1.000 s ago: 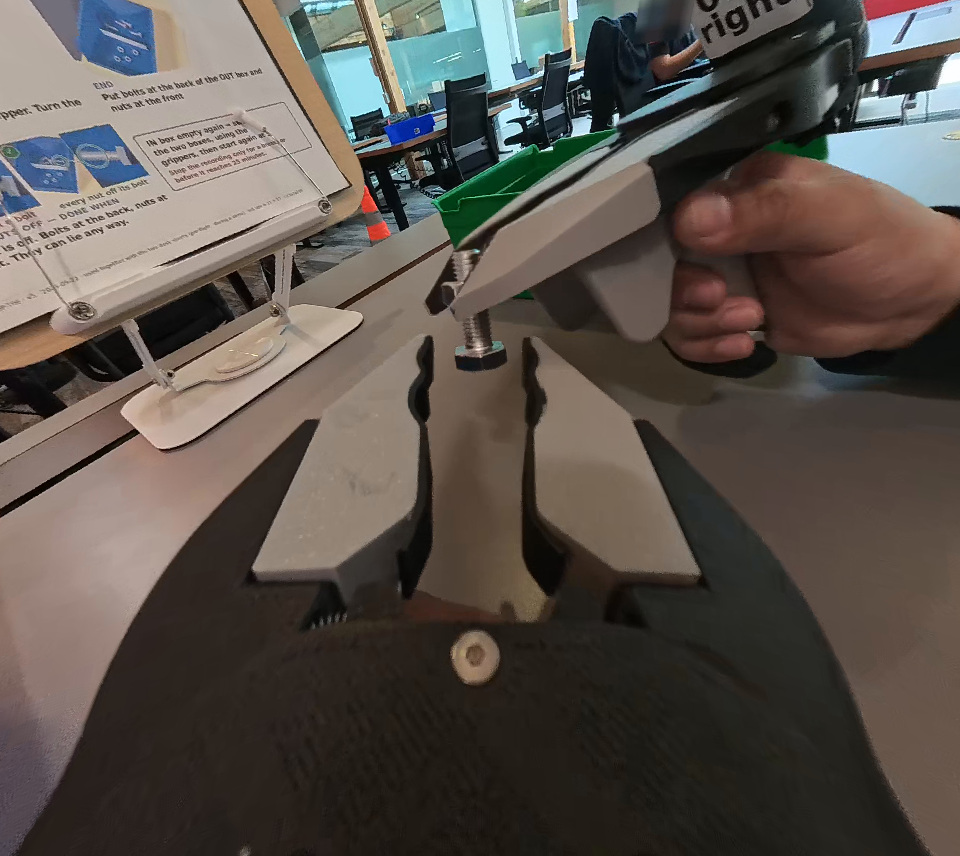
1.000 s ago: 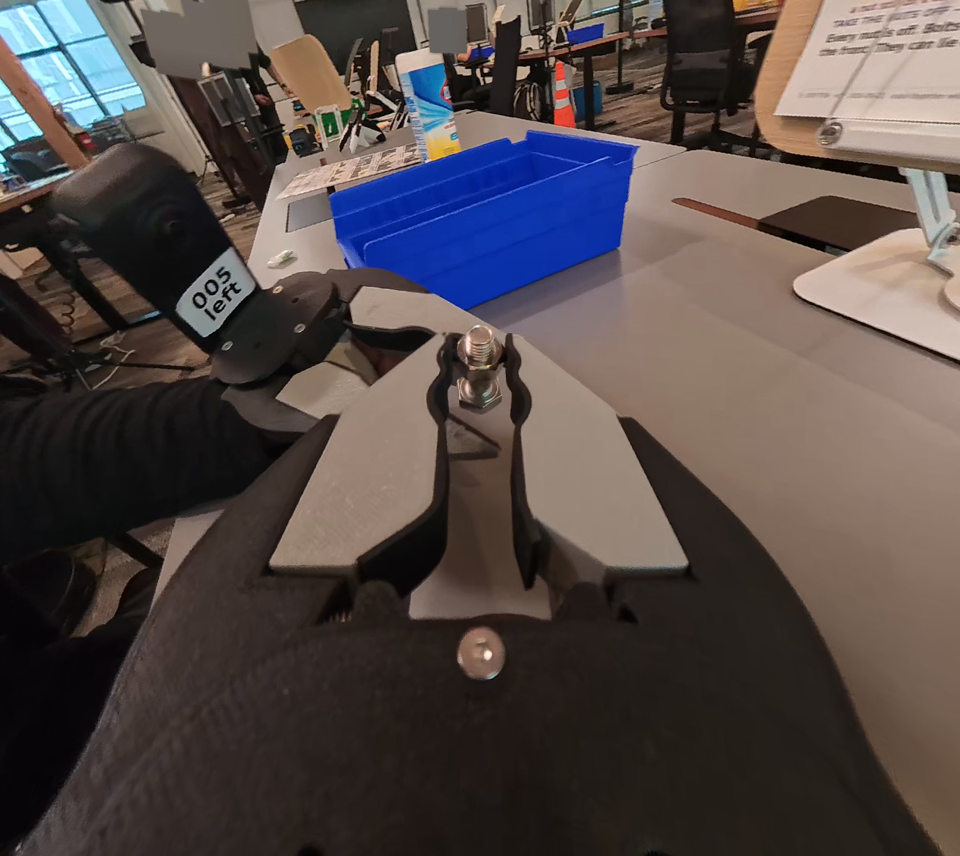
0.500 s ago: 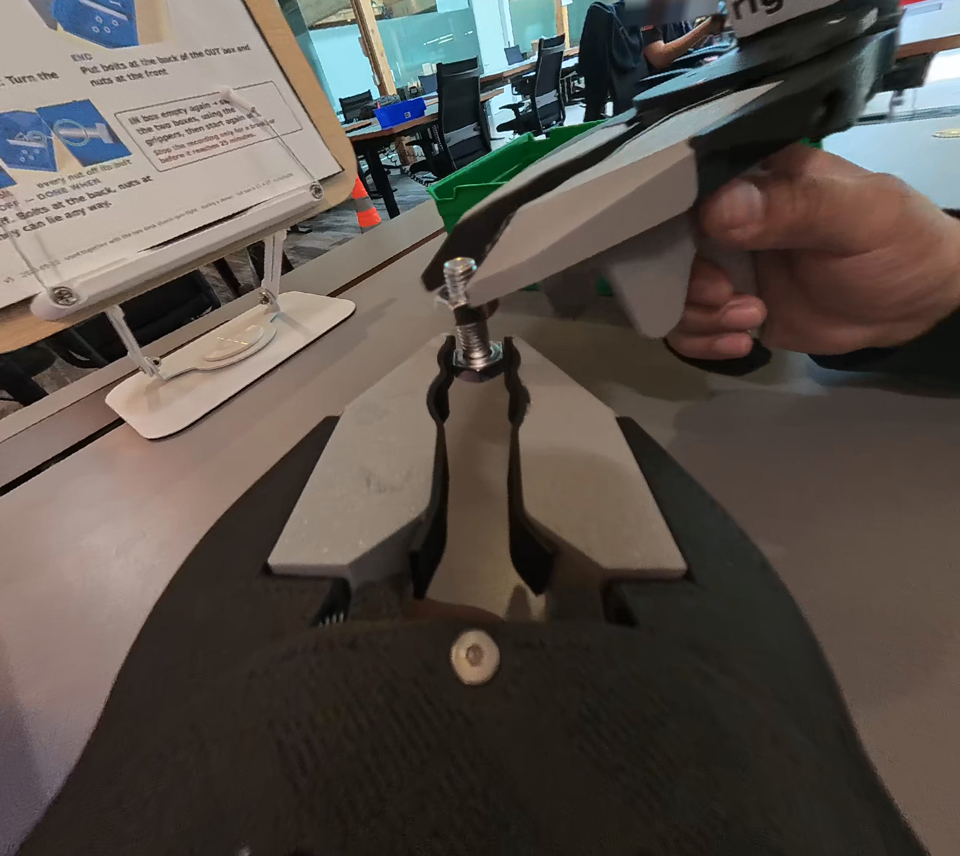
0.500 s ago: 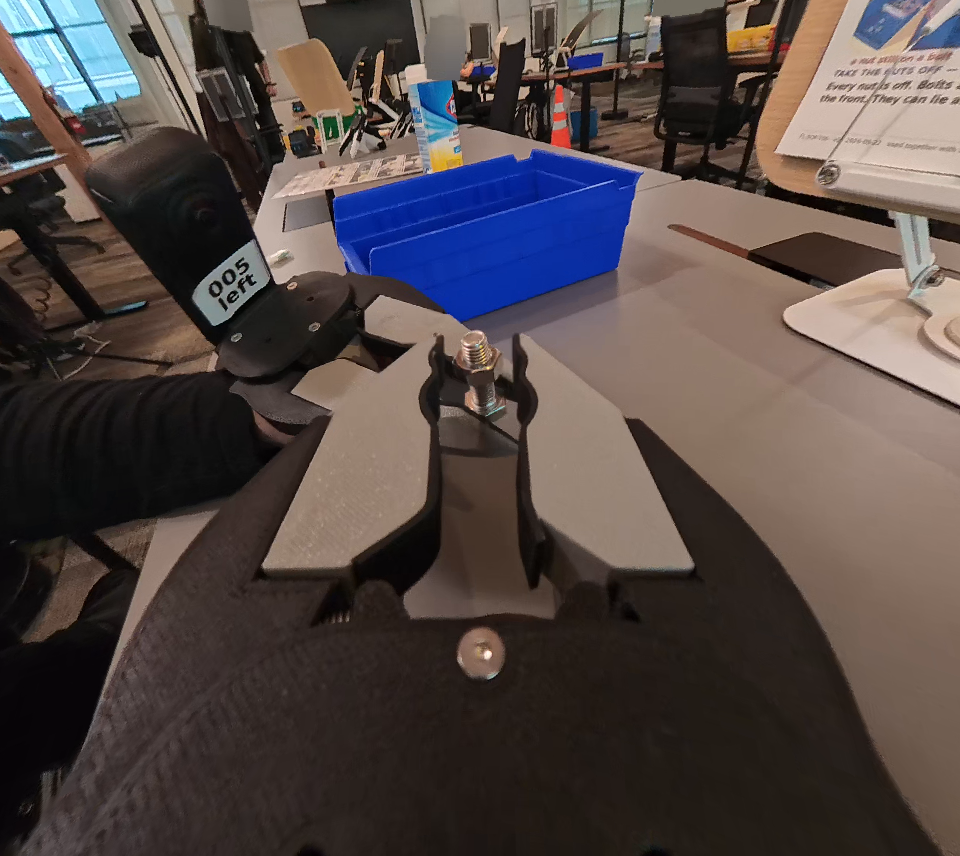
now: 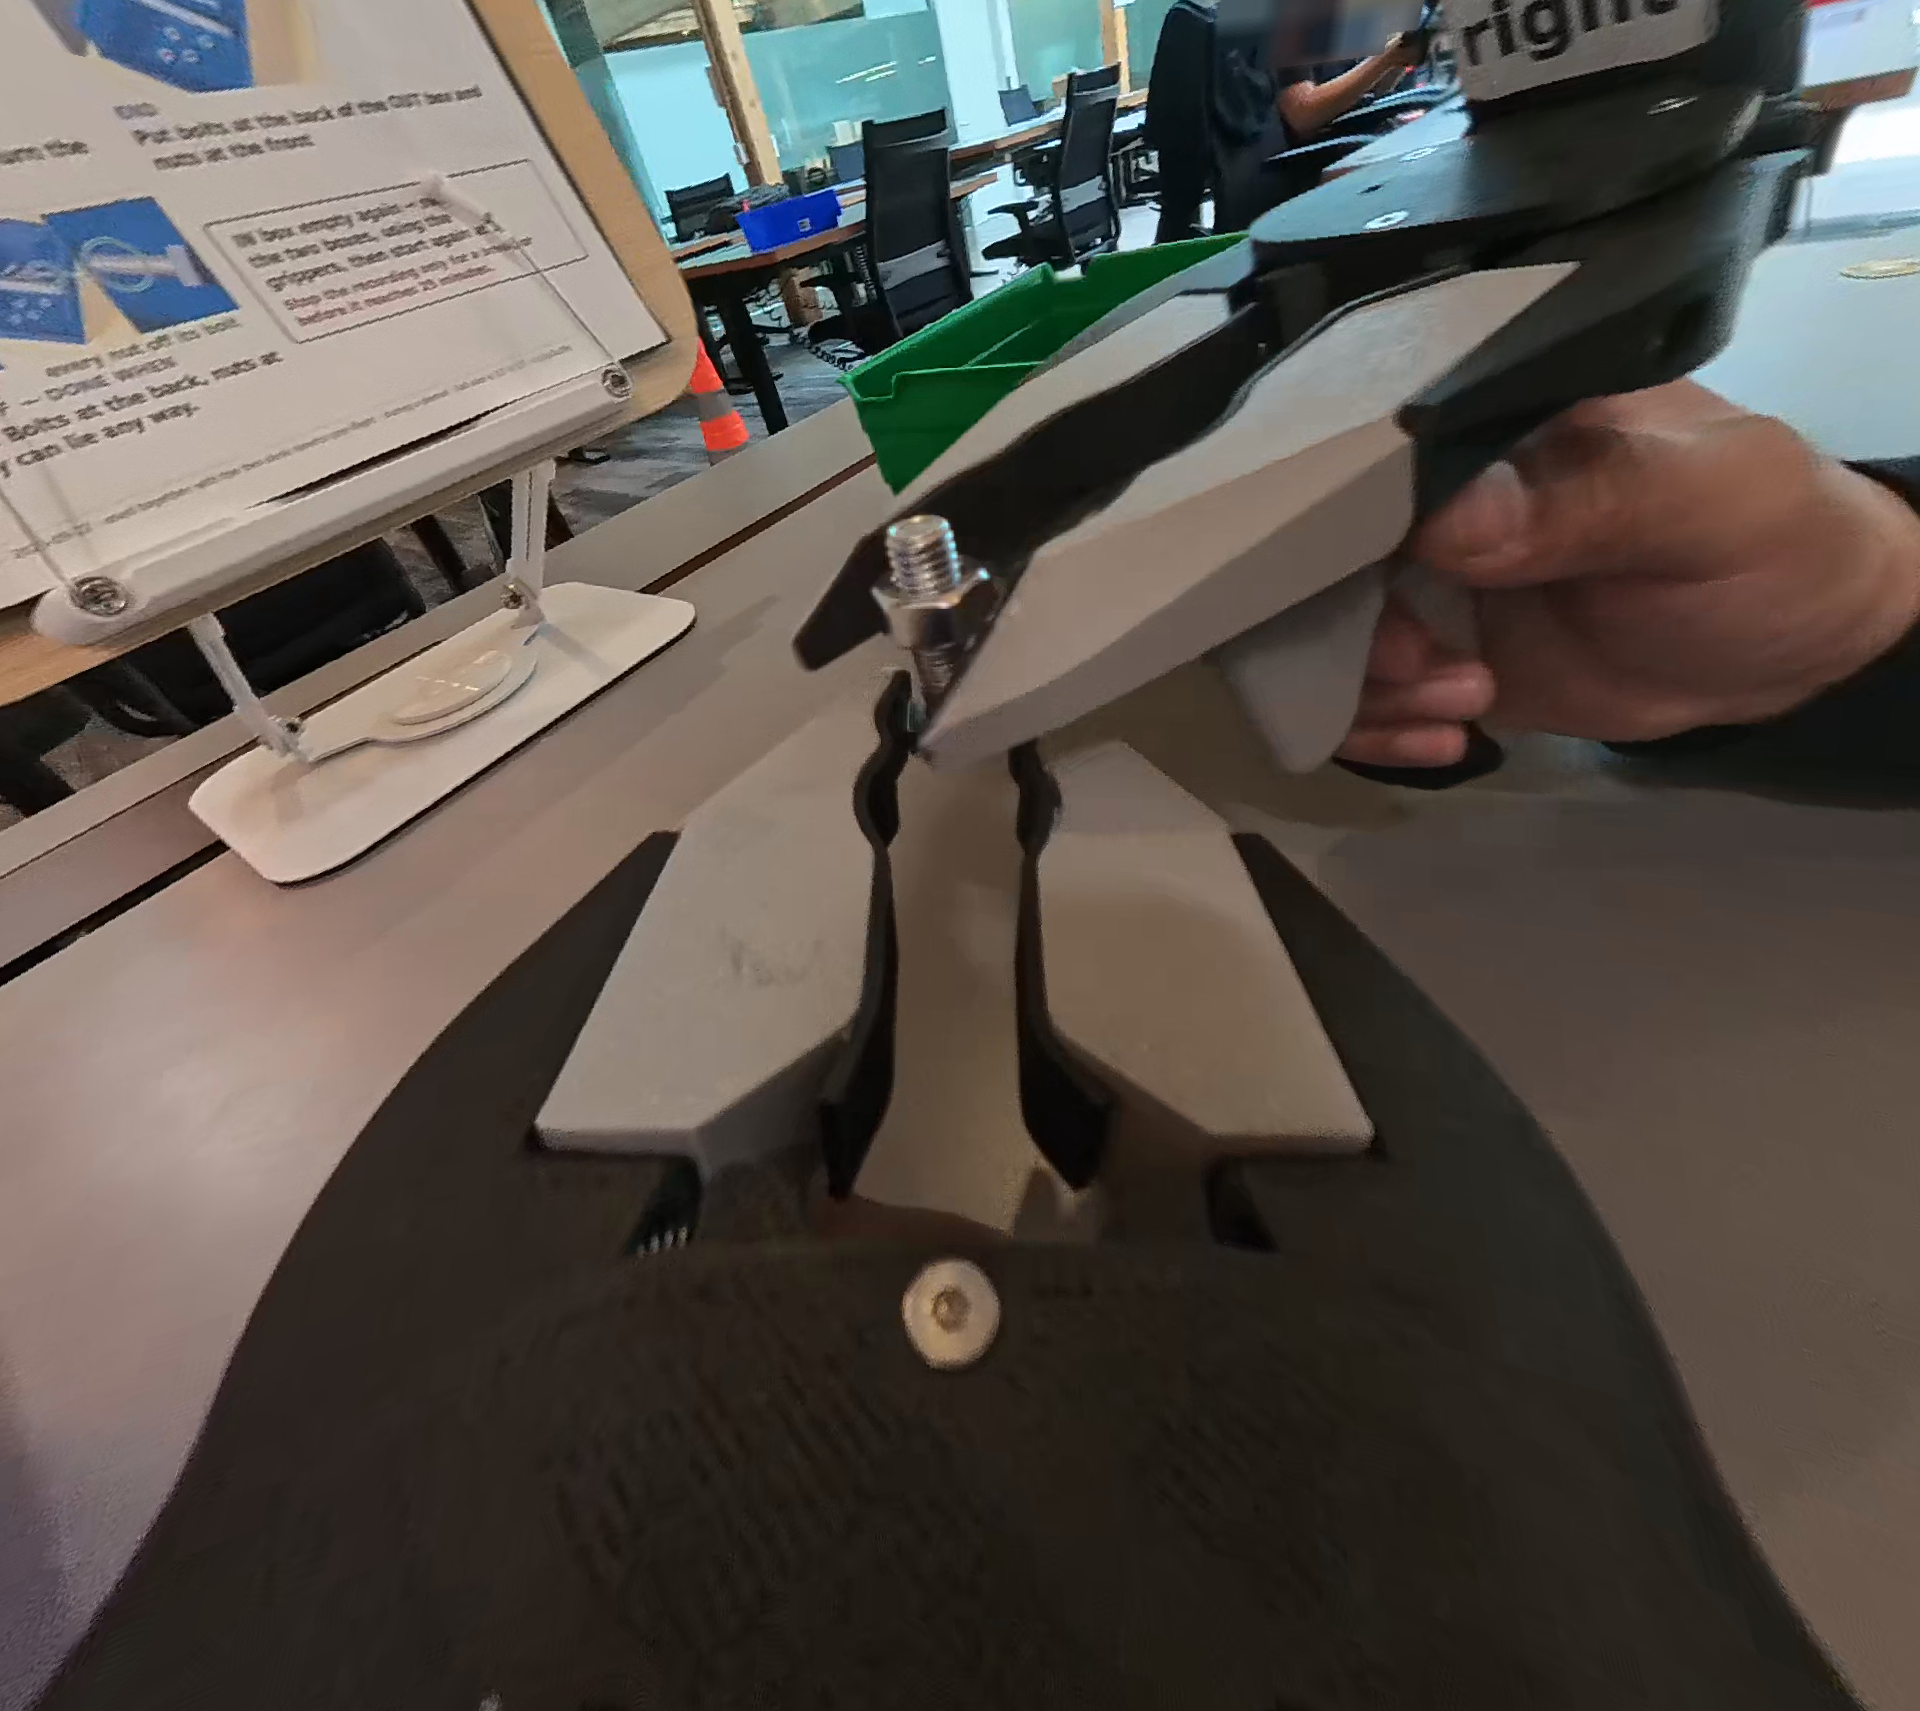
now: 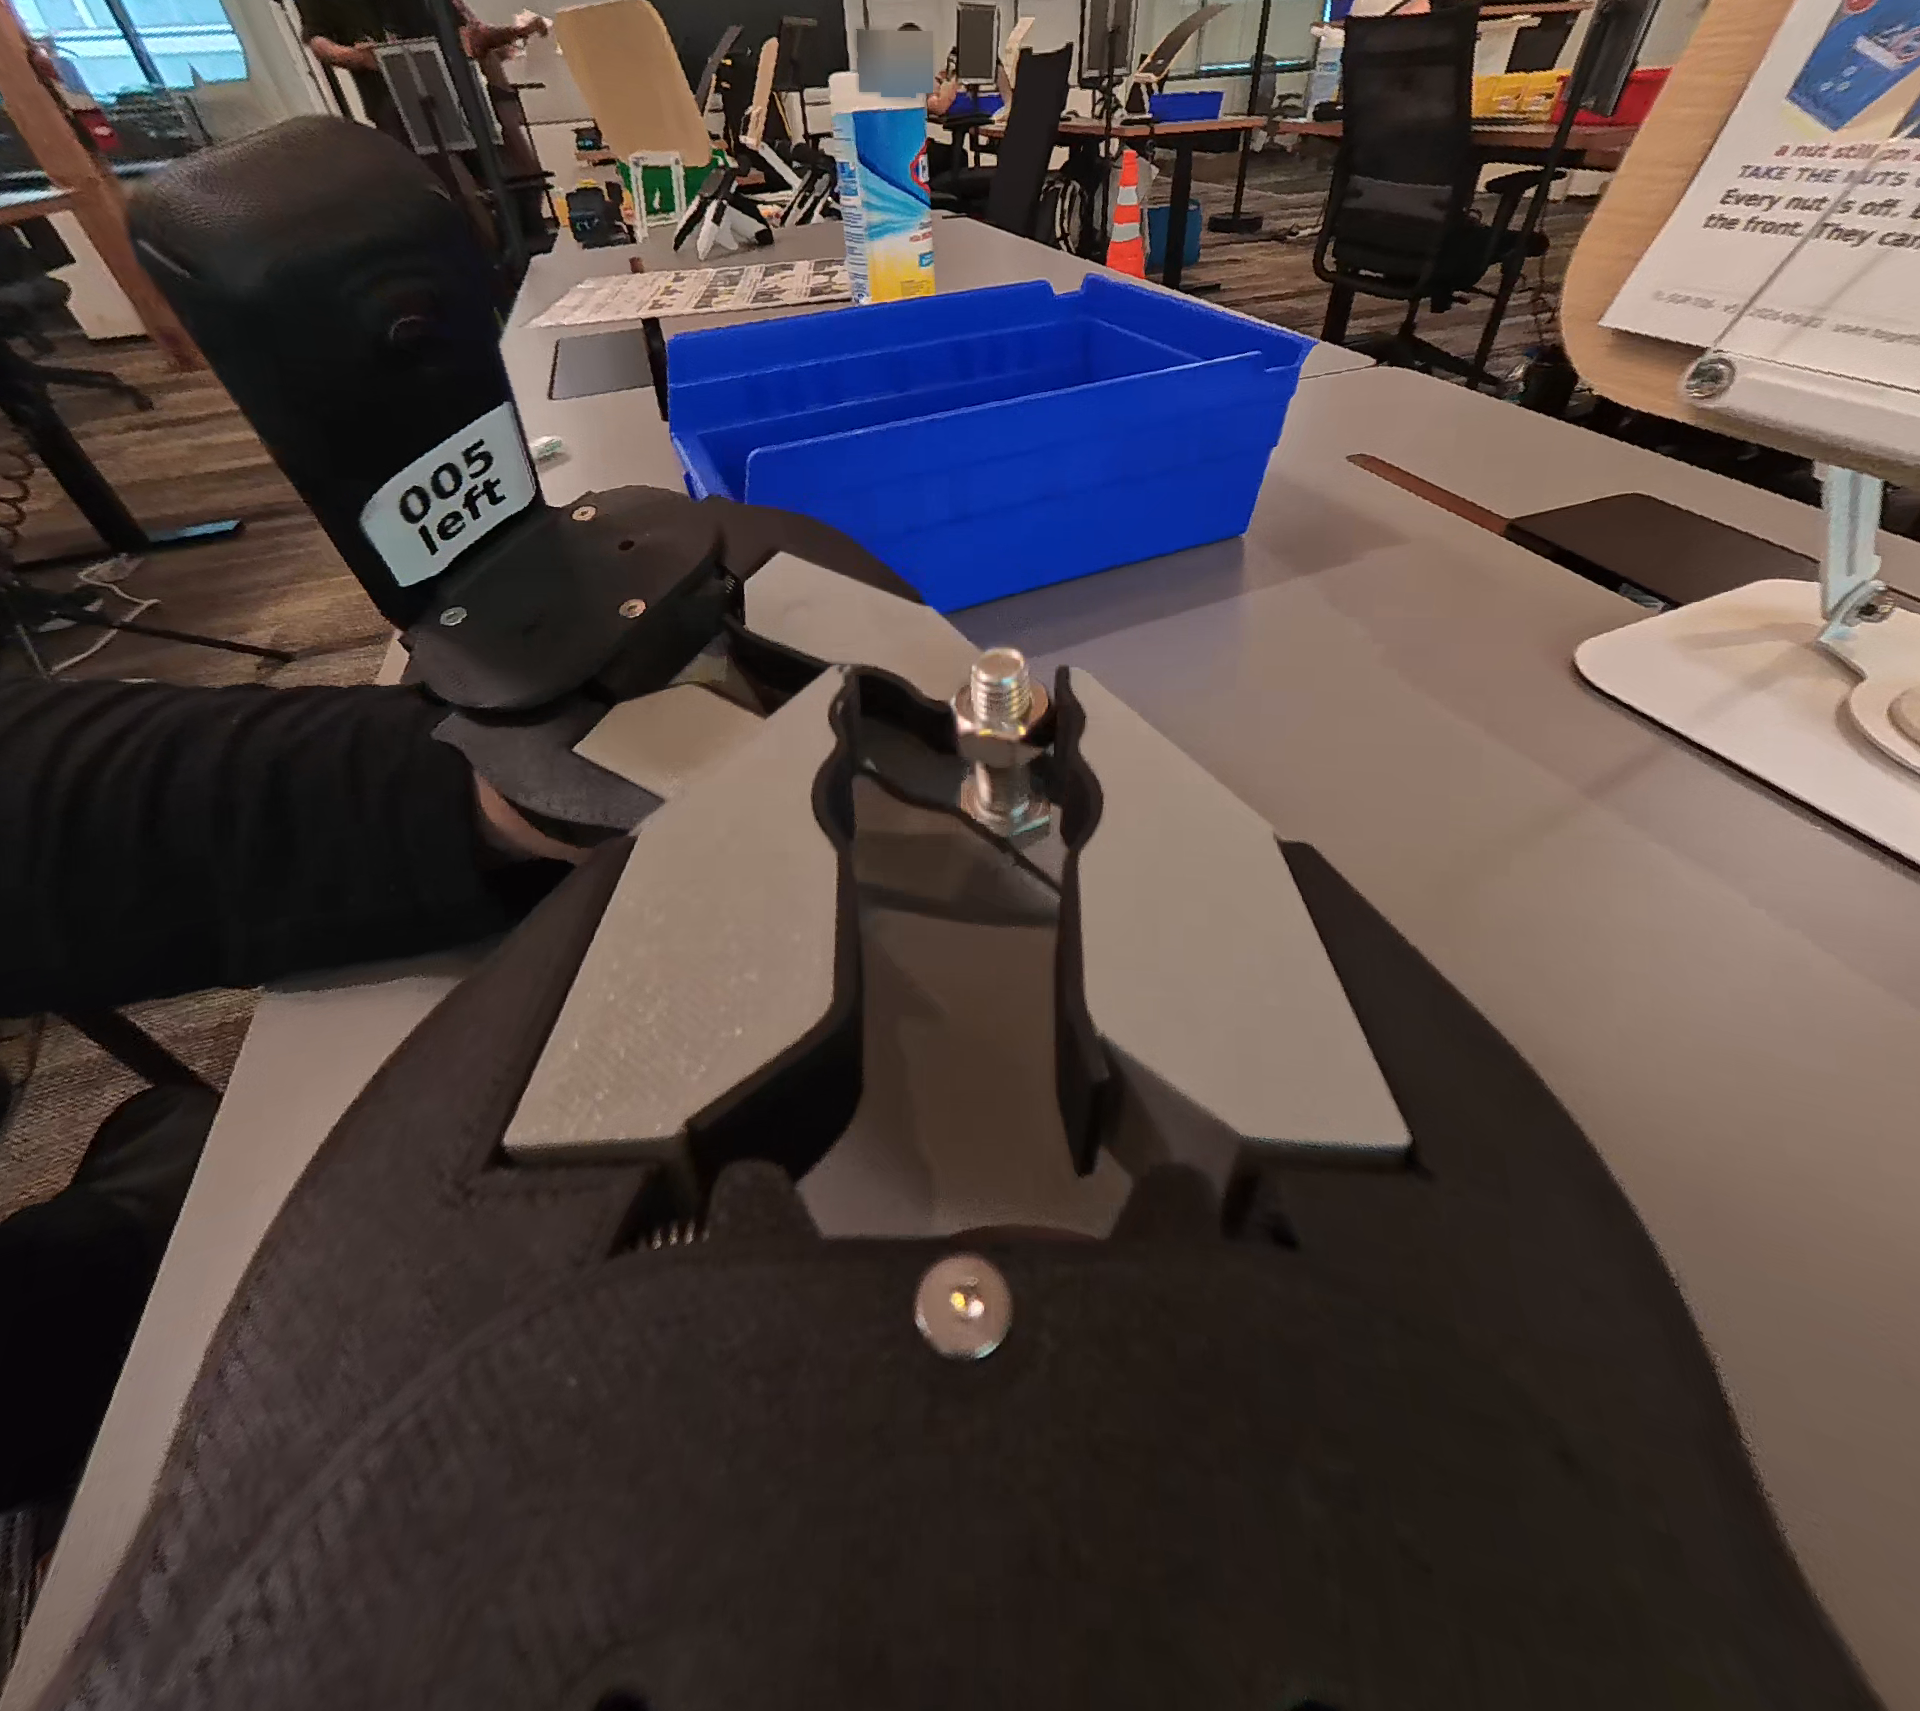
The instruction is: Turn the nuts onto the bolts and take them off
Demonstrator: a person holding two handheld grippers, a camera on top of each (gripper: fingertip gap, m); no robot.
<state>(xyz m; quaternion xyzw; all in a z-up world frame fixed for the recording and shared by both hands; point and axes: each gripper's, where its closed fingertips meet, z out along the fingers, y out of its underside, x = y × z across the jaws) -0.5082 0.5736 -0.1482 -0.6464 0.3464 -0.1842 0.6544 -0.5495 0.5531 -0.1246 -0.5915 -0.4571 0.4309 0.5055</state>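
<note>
A steel bolt (image 5: 920,549) stands upright above the grey table (image 5: 1558,986), thread up, with a nut (image 5: 932,605) near its top. My left gripper (image 5: 951,742) is shut on the bolt's head, which the right gripper partly hides. In the right wrist view the bolt's head (image 6: 1003,814) sits low between the fingers. My right gripper (image 6: 956,695) is open around the nut (image 6: 997,729); the nut lies against the right finger with a gap to the left finger. In the left wrist view the right gripper (image 5: 904,633) comes in from the right, held by a hand (image 5: 1610,581).
A blue bin (image 6: 997,498) stands on the table beyond the grippers. A green bin (image 5: 966,394) stands behind the right gripper. A white stand (image 5: 447,705) with an instruction sheet is at the table's far edge. A wipes canister (image 6: 883,207) stands behind the blue bin. Across from one pair of fingers to the other is roughly 4 cm.
My left gripper, open a second ago, has closed on the bolt's head. My right gripper, shut on the nut before, has opened its jaws around it.
</note>
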